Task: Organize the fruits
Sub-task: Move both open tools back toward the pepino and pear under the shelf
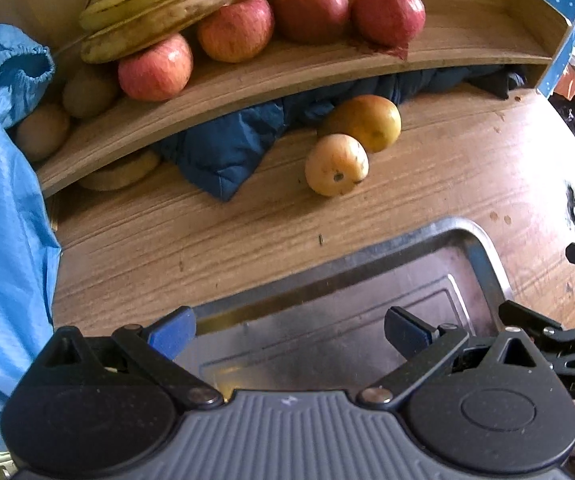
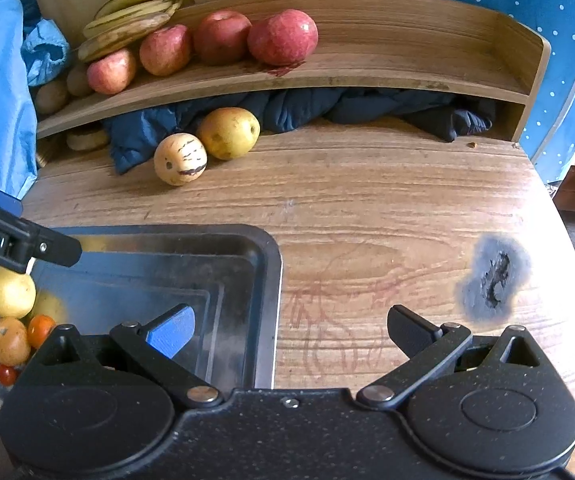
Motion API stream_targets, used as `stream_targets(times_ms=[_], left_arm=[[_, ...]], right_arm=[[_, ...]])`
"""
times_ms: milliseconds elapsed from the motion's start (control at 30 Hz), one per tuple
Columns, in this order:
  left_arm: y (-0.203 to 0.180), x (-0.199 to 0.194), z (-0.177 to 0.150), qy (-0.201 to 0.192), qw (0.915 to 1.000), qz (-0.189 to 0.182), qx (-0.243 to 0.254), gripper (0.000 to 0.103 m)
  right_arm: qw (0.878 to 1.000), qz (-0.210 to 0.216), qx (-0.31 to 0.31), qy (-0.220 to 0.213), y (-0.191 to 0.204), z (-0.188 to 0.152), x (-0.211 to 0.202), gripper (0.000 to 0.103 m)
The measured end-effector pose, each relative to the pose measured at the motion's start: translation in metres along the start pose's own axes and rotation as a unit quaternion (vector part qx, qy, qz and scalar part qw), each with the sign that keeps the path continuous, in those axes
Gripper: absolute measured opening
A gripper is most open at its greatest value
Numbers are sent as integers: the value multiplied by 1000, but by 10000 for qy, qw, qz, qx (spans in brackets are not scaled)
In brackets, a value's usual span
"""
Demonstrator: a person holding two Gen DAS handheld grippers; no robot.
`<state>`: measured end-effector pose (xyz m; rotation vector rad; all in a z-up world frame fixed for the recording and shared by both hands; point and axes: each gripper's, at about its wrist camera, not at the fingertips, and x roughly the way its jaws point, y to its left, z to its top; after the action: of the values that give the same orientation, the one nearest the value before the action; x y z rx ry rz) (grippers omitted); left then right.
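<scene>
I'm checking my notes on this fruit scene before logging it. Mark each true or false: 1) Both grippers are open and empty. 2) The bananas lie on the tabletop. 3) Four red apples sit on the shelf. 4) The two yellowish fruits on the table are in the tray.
1) True: the left gripper and right gripper hold nothing.
2) False: the bananas rest on the shelf.
3) True: four red apples sit in a row there.
4) False: the two yellowish fruits lie on the table, beyond the metal tray.
</scene>
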<state>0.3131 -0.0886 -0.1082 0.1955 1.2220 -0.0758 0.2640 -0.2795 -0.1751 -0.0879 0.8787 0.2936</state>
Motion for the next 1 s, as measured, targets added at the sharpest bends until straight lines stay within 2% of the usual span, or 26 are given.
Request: stream_targets(times_ms=[133,167,600,1000], left_arm=[[3,6,6,18,10000,-26,-12,102],[4,8,8,-93,9999,-37,-4,102],[8,25,29,-314,9991,-150,234,102],[10,47,41,-382,9976,-527,234,102]], right_arm=[[10000,-50,32,-25,1,6,3,102],[10000,-67,49,-38,1,8,4,102],[9986,-452,186,-215,-11,44,19,102],[9990,-298,299,-124,-11,84,44,102]])
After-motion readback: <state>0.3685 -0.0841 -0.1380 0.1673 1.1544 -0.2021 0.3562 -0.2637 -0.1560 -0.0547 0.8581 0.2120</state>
